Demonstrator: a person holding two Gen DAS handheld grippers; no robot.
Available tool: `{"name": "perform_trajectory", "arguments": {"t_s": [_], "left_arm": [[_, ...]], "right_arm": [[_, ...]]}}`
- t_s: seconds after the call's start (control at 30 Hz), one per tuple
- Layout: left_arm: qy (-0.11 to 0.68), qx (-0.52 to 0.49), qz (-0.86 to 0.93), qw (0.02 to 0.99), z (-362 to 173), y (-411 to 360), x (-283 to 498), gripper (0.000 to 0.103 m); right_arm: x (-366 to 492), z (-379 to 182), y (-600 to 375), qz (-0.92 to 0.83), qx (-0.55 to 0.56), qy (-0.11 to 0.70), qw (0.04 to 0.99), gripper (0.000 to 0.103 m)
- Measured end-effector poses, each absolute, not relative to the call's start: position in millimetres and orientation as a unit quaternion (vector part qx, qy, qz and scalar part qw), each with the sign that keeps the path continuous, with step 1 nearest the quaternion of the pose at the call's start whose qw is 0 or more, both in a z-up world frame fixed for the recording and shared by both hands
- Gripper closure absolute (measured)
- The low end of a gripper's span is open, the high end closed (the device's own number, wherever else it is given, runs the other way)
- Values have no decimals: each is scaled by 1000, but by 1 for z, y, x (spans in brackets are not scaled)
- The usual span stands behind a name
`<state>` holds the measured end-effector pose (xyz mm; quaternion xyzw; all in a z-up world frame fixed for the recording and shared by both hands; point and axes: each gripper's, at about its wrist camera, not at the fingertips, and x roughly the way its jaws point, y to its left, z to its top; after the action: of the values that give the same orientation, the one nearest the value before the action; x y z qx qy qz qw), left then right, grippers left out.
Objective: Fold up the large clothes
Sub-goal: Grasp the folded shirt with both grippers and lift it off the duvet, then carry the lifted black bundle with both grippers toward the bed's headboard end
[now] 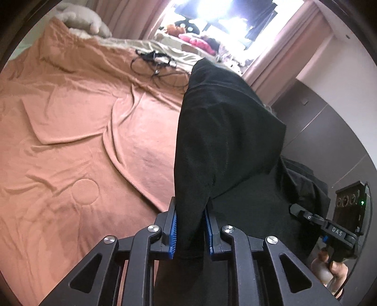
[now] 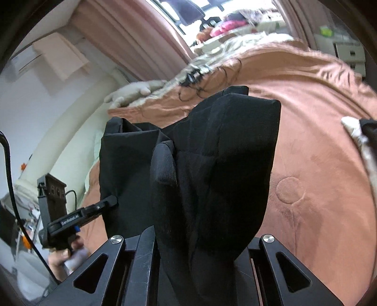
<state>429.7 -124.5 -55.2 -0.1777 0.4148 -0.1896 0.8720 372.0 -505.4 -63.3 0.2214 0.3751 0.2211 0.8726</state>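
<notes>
A large black garment (image 1: 226, 131) hangs in the air above the bed, held by both grippers. My left gripper (image 1: 190, 229) is shut on a bunched edge of it between its blue pads (image 1: 174, 231). In the right wrist view the garment (image 2: 212, 164) drapes over my right gripper (image 2: 195, 237) and hides its fingertips; cloth runs down between the fingers. The right gripper also shows at the right of the left wrist view (image 1: 294, 209), its tip against the cloth. The left gripper shows at the left of the right wrist view (image 2: 110, 200), its tip on the garment's edge.
An orange-brown blanket (image 1: 77, 131) covers the bed below. A tangle of black cables (image 1: 153, 60) lies at its far side, with a grey plush toy (image 1: 82, 21) and cluttered clothes (image 1: 200, 41) by the bright window. A dark wardrobe (image 1: 313, 122) stands at the right.
</notes>
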Motion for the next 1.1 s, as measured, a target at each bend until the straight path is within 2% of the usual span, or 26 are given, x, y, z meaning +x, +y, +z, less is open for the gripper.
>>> {"name": "perform_trajectory", "arguments": {"t_s": [0.57,1.1], "left_arm": [[337,-185,-209,899,15,-103,308,87],[259,-191,-194,927,86,-37,192,87]], "right_arm": [[253,4,-484,237,196,287,907,91],[167,54,-432,301,156,219,915,91]]}}
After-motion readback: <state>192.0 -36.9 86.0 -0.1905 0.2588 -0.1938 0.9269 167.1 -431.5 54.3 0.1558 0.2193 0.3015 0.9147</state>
